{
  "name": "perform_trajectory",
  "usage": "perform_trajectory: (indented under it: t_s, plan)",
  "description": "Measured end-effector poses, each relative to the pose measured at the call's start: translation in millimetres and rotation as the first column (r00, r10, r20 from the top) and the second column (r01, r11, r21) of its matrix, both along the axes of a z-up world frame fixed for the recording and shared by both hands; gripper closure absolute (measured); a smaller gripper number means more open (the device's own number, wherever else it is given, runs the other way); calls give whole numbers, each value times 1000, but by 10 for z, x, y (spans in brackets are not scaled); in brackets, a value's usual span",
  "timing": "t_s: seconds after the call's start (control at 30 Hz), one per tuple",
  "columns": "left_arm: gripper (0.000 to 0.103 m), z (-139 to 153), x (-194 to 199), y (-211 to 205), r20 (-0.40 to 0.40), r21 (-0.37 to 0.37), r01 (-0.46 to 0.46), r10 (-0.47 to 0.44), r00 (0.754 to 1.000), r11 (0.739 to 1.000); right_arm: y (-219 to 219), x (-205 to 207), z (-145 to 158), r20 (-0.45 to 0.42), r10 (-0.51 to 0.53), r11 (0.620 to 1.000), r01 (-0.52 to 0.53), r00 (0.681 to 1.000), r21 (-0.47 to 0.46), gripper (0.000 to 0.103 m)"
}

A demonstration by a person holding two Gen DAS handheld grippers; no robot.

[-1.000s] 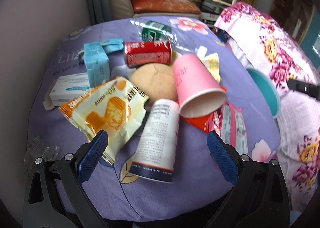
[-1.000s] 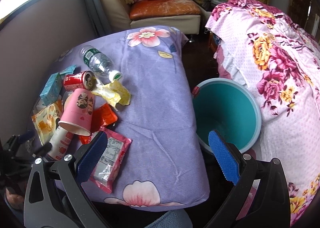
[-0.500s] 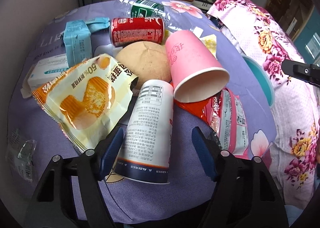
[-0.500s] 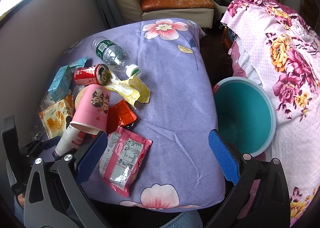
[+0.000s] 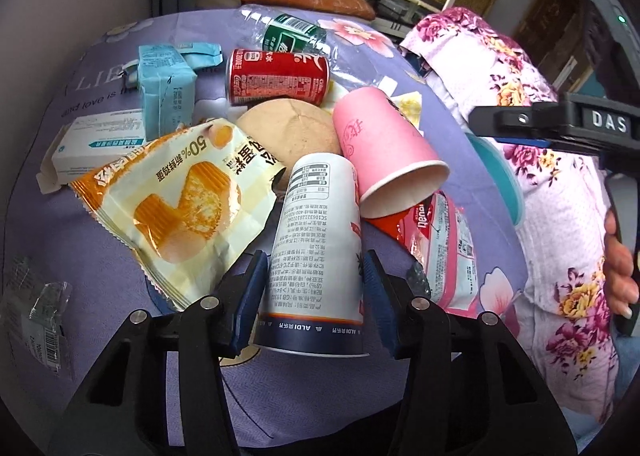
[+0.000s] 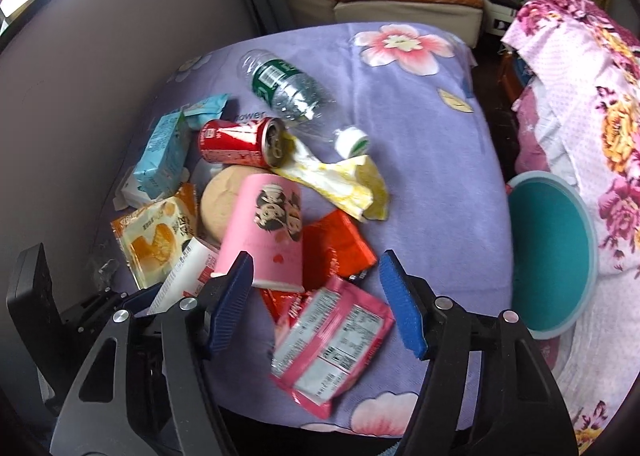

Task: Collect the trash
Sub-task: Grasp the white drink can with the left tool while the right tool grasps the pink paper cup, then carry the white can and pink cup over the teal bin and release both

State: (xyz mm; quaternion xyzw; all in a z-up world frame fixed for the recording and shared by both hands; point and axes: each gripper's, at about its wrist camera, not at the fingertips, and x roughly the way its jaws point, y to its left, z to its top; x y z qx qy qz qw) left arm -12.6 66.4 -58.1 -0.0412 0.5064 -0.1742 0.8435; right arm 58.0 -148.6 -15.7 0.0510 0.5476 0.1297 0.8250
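A white paper cup (image 5: 316, 240) with a navy rim lies on its side on the purple cloth. My left gripper (image 5: 312, 296) straddles it, its jaws are closing, and both pads meet the cup's sides. My right gripper (image 6: 316, 302) hovers over a pink snack packet (image 6: 332, 340) with its jaws closing; the pads touch nothing. The rim of a pink paper cup (image 6: 264, 232) lies just beyond its left pad. A red can (image 5: 276, 76), an orange snack bag (image 5: 176, 208), a plastic bottle (image 6: 284, 88) and a yellow wrapper (image 6: 344, 184) lie in the pile.
A teal bin (image 6: 560, 248) stands off the table's right edge, next to a pink floral cover (image 6: 600, 116). A blue carton (image 5: 166, 96), a white box (image 5: 96, 140), a bun (image 5: 292, 128) and a red wrapper (image 6: 336, 248) also lie on the cloth. A grey wall runs along the left.
The left jaws have drawn in from wide apart onto the white cup. The right gripper has swung left from the bin to over the pile, its jaws narrowing.
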Motion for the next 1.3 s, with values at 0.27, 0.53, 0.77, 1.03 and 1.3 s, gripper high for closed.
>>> perform_trajectory:
  t_s: [0.27,0.53,0.77,1.03,1.3]
  plan:
    - [52,-146,42,7,-42,-20,6,-7,999,1000,358,316,-324,-128,104,995,-104,986,8,39]
    - [42,-348,98,-45,-118,-31,6,-9,993,1000,447,402,-660,-214,126,989,-105,969,107,31]
    - [50,-323,75,-151,-100,57,27,-21,995,998,400,320,-506,-157,129,982,-103,979,161,43]
    - [50,-11,9,-235,-52,81,11,-7,999,997,189,213,-263,-109,110,972,-85,988,217,43]
    - [50,520,-18,-159,15,34,-35,34,999,999,-302,62,14,-31,34,964,-24,999,263,43]
